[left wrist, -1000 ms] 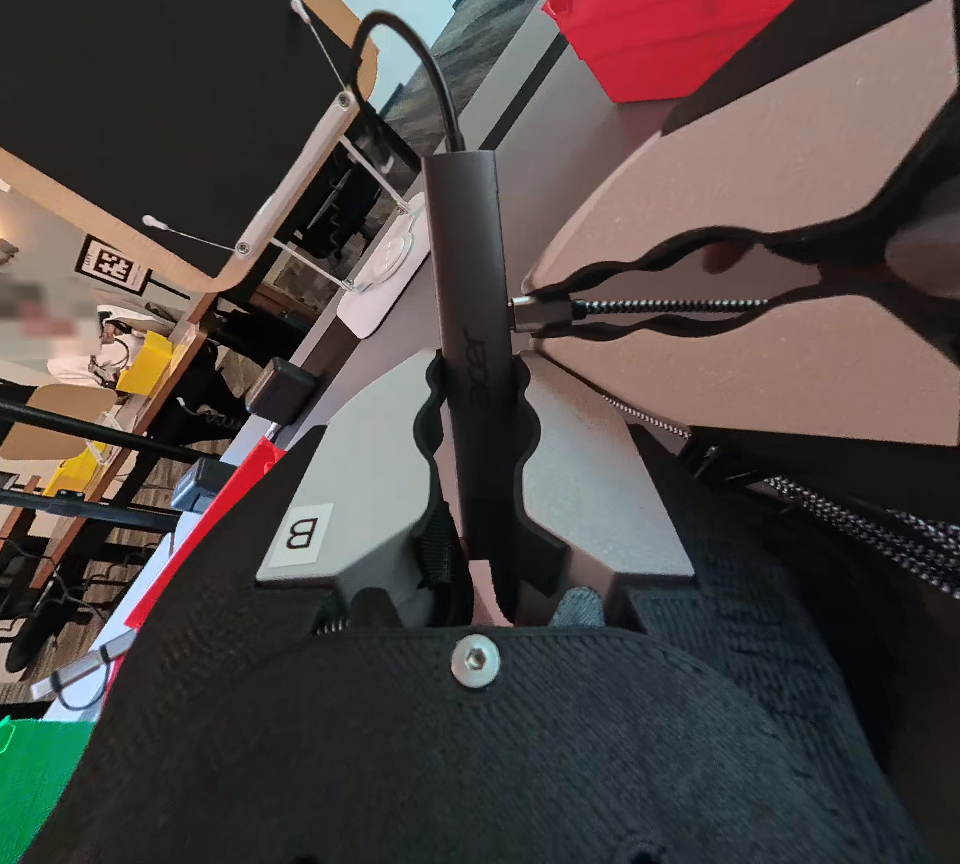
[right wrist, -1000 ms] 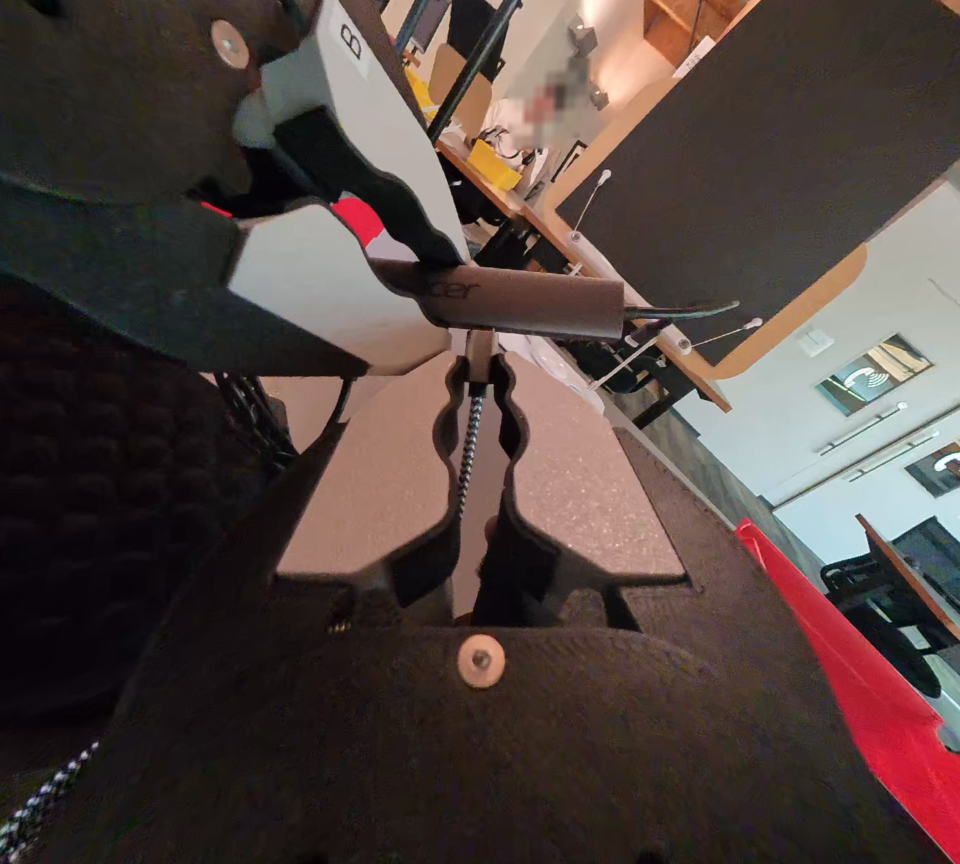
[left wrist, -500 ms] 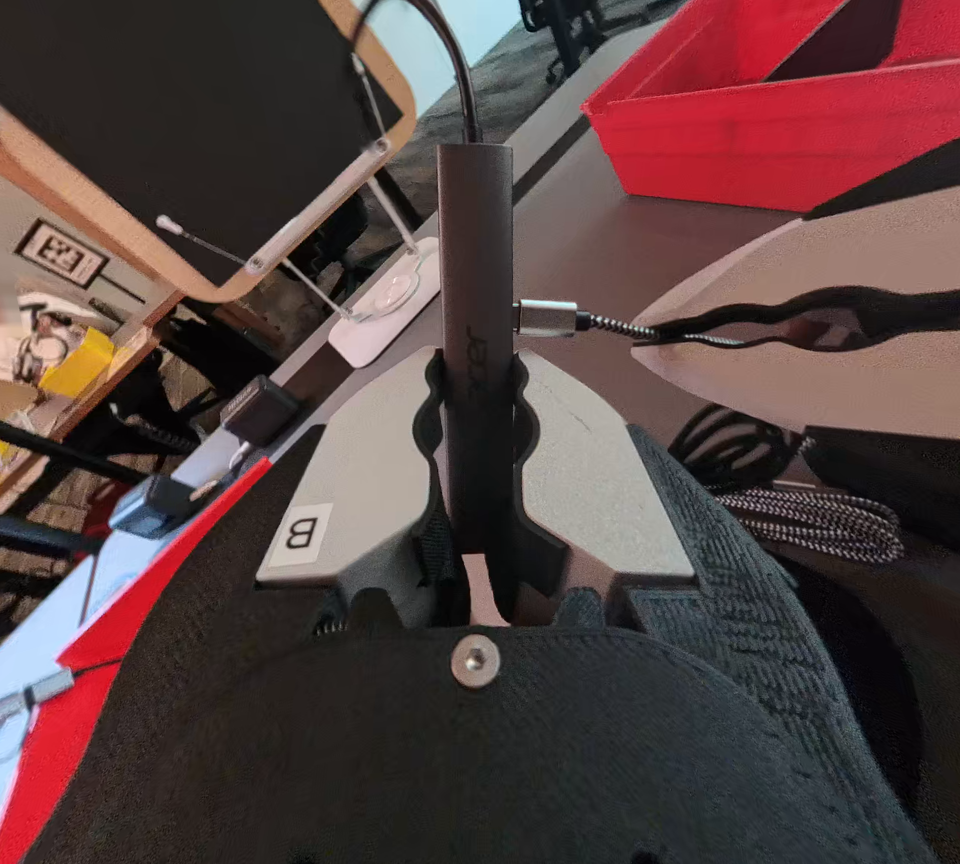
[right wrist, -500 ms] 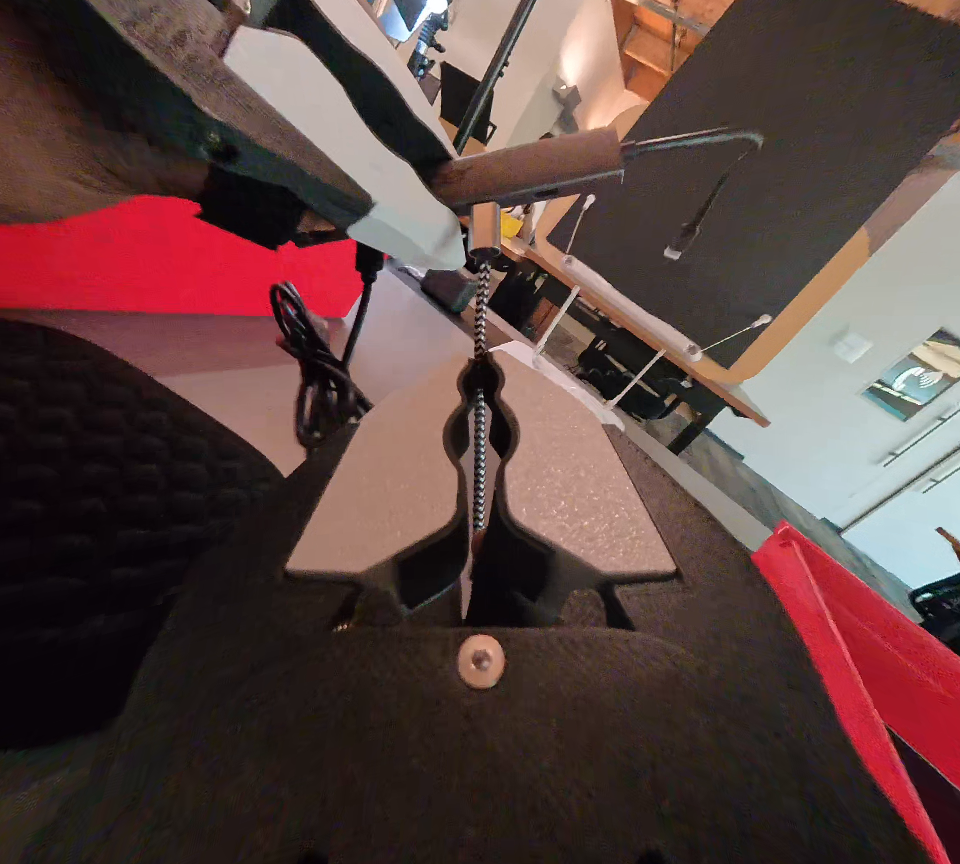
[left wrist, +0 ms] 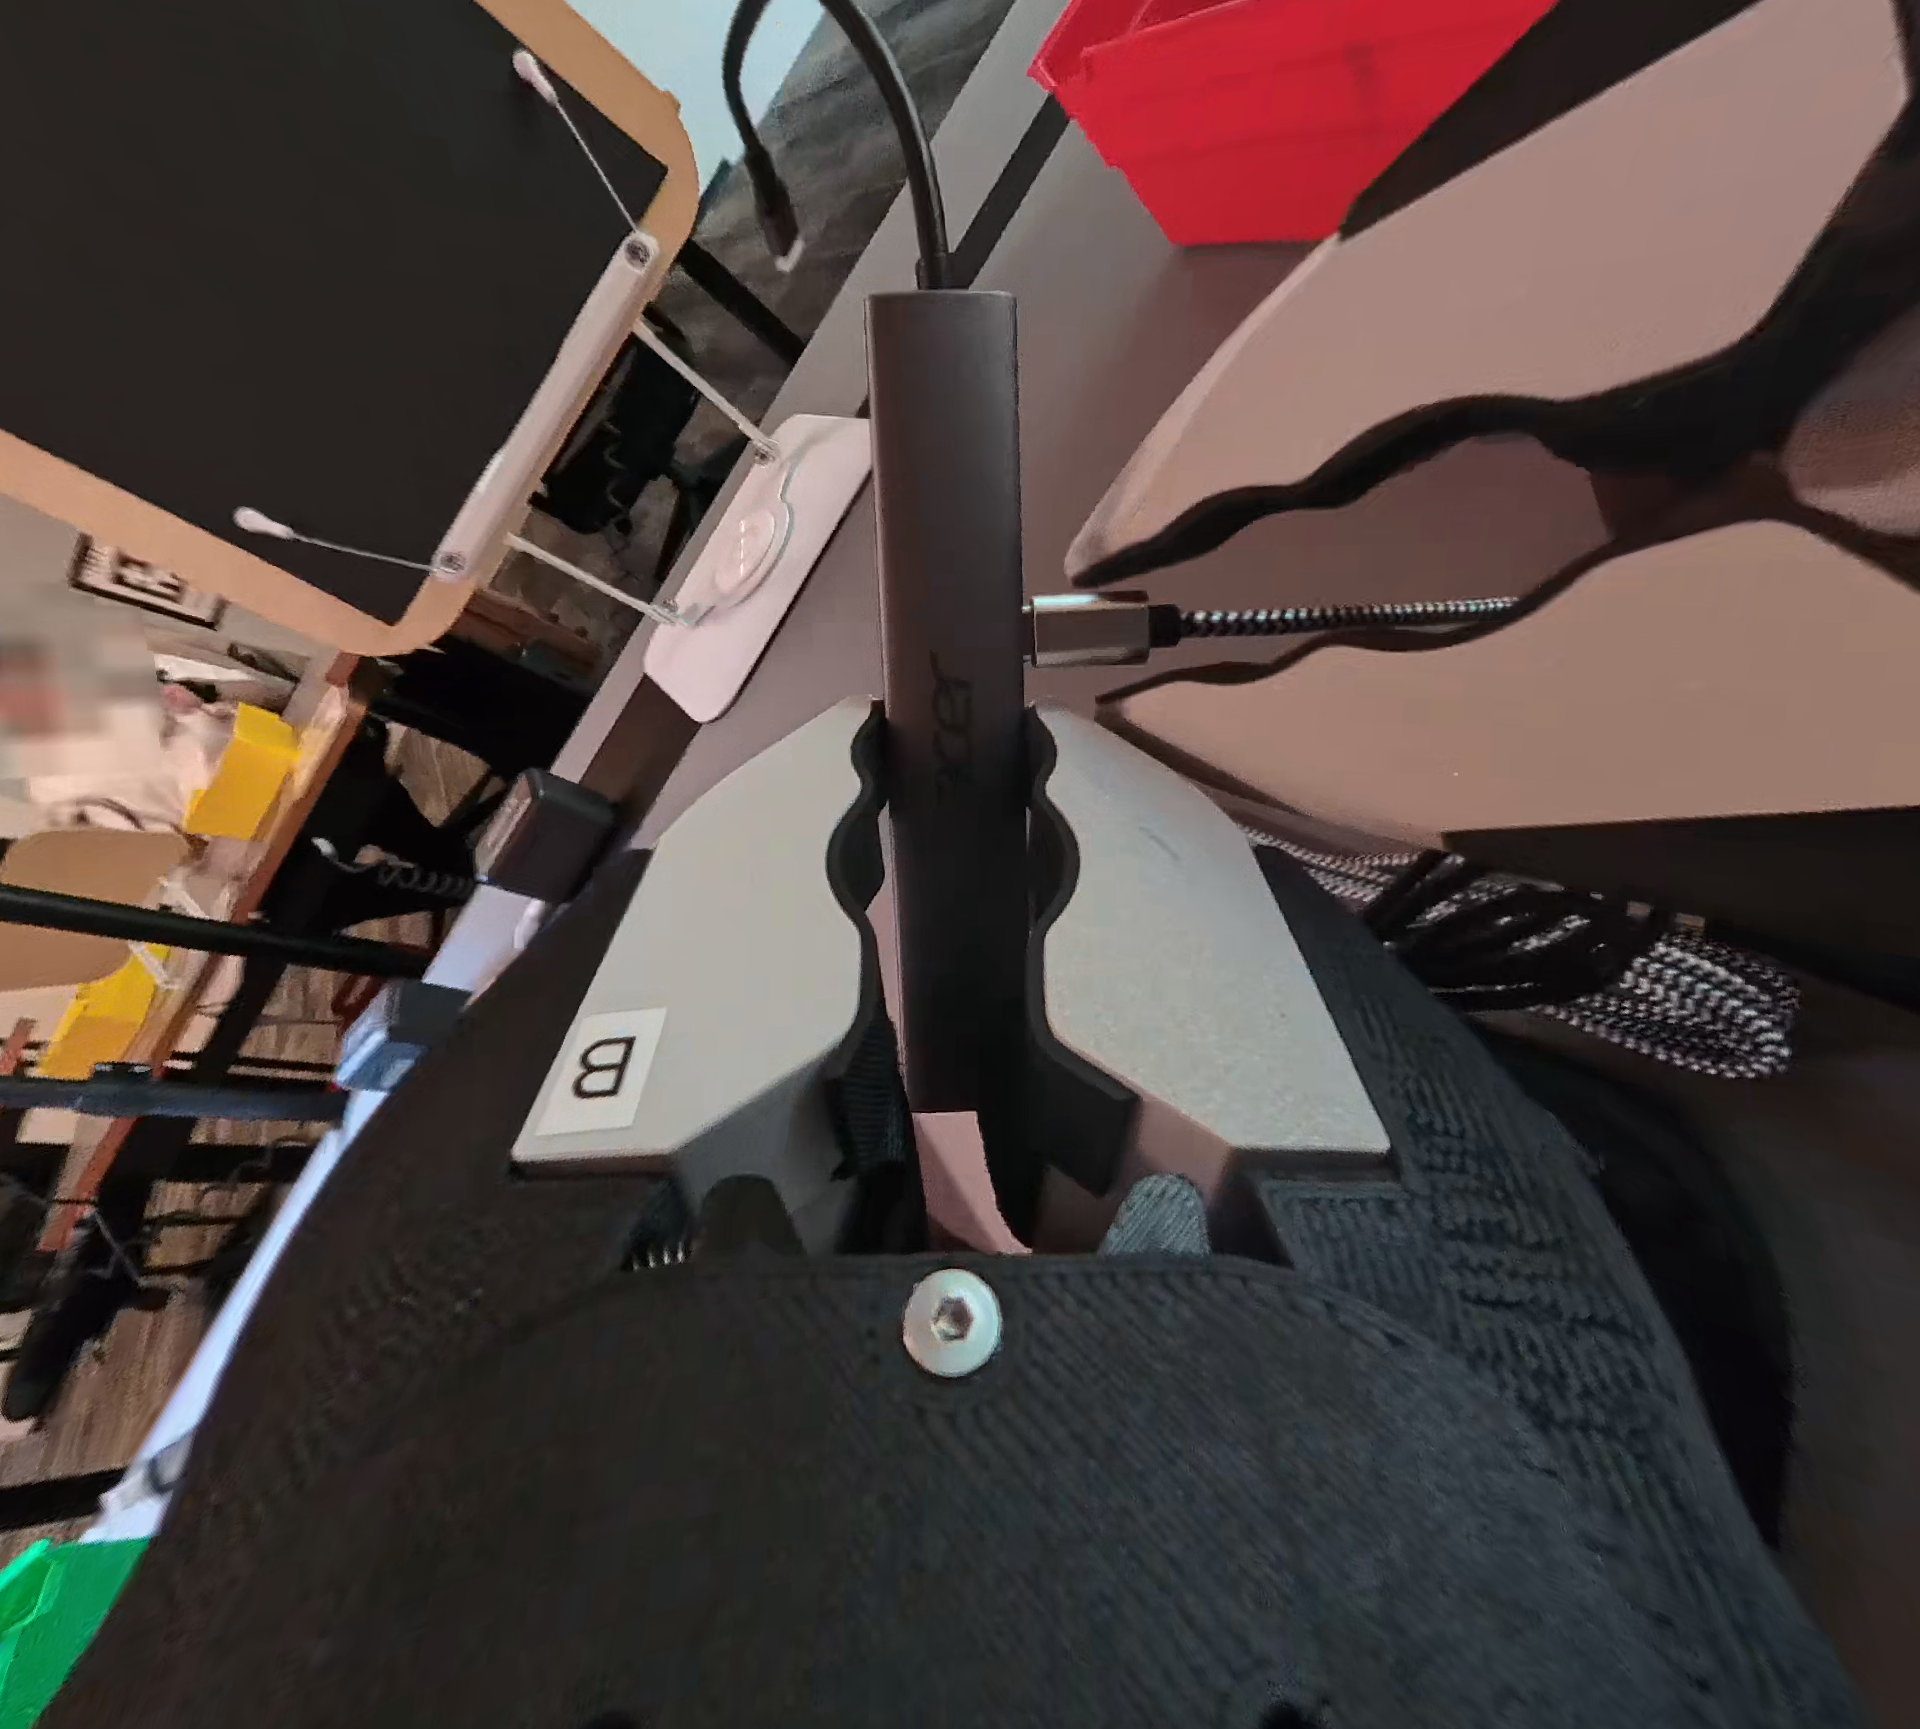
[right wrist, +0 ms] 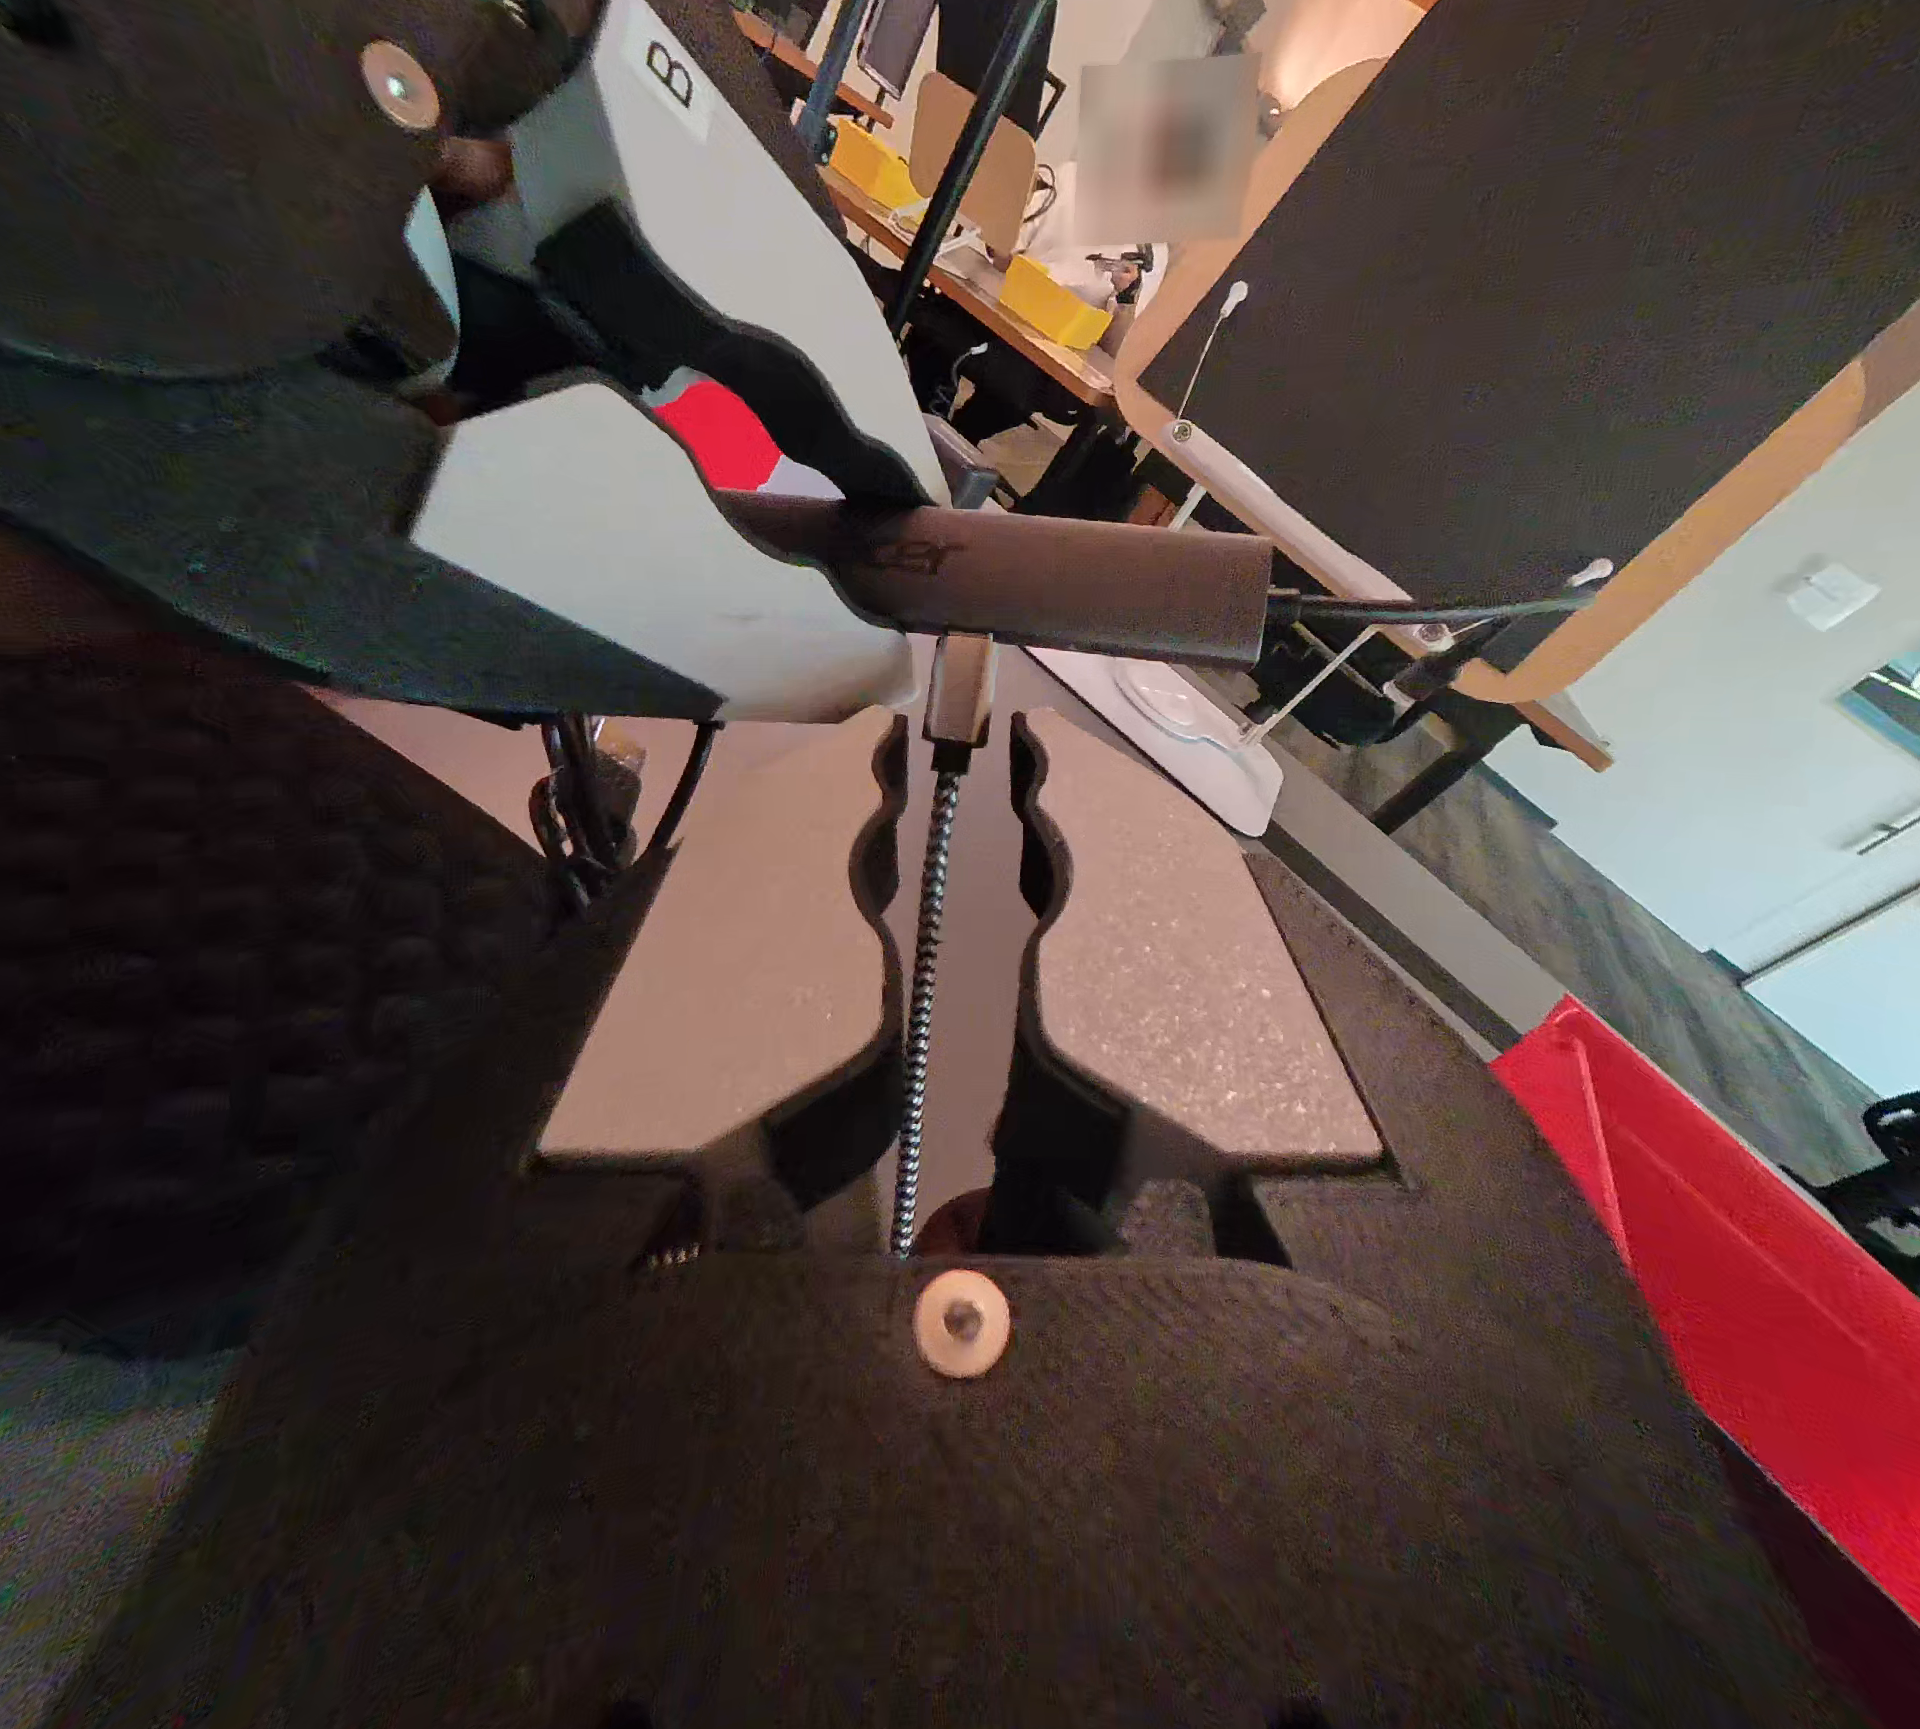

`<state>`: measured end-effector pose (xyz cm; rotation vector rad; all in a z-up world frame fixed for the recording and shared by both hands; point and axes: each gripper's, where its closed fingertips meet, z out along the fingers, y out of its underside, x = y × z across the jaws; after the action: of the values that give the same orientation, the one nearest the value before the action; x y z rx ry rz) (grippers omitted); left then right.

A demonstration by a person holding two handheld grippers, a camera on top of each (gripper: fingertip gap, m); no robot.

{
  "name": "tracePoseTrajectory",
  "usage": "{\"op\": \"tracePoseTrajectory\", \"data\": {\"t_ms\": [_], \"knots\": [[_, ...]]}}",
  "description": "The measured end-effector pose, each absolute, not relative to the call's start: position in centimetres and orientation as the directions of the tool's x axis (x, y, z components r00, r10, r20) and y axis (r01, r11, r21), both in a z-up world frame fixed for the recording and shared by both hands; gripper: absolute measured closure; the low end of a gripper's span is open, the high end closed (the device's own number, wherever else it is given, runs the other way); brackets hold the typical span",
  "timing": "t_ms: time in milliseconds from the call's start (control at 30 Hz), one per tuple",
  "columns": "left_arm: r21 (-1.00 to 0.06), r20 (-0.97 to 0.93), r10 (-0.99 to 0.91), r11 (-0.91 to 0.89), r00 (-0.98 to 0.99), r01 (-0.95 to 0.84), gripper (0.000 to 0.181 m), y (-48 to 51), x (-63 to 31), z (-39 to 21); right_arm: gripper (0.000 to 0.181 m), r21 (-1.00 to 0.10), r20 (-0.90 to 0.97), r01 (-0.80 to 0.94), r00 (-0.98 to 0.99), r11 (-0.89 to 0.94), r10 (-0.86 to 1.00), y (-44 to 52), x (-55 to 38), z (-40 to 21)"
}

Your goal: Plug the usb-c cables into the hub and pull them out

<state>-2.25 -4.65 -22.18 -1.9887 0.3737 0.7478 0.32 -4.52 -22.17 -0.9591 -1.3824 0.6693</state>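
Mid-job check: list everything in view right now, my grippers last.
dark grey bar-shaped hub: one, held in left jaws
black-and-white braided cable with silver plug: one, plugged into hub's side
short black hub lead: one, curving from hub's far end
coiled braided cable: one, black-and-white, on grey table
red plastic bin: one, far right
white flat pad: one, table edge
left gripper: shut on hub
right gripper: jaws open around cable
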Motion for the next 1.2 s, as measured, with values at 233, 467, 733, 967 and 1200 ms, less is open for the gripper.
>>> {"op": "tracePoseTrajectory", "data": {"t_ms": [233,467,733,967,1200], "knots": [[-0.568,-0.766,0.003,-0.472,0.643,-0.675,0.159,-4.8,-1.8,-21.4,0.168,-0.833,0.546,0.166,0.098,0.527,0.832,-4.8,-0.1,-22.1],[-0.736,-0.62,0.133,-0.44,0.773,-0.514,0.16,-4.8,-2.1,-21.9,0.171,-0.781,0.621,0.114,0.247,0.614,0.744,-4.3,-0.9,-22.3],[-0.894,-0.445,0.322,-0.217,0.835,-0.393,0.16,-7.6,-5.3,-14.6,0.181,-0.74,0.67,0.159,0.087,0.654,0.737,-7.4,-1.4,-27.1],[-0.862,-0.48,0.256,-0.316,0.839,-0.397,0.16,-6.8,-6.0,-17.4,0.16,-0.966,0.237,-0.109,-0.003,0.235,0.972,-4.0,2.0,-21.5],[-0.677,-0.713,0.068,-0.324,0.698,-0.661,0.159,-5.3,-2.5,-18.5,0.114,-0.947,-0.263,-0.04,-0.47,-0.318,0.842,-5.5,4.2,-18.4]]}}
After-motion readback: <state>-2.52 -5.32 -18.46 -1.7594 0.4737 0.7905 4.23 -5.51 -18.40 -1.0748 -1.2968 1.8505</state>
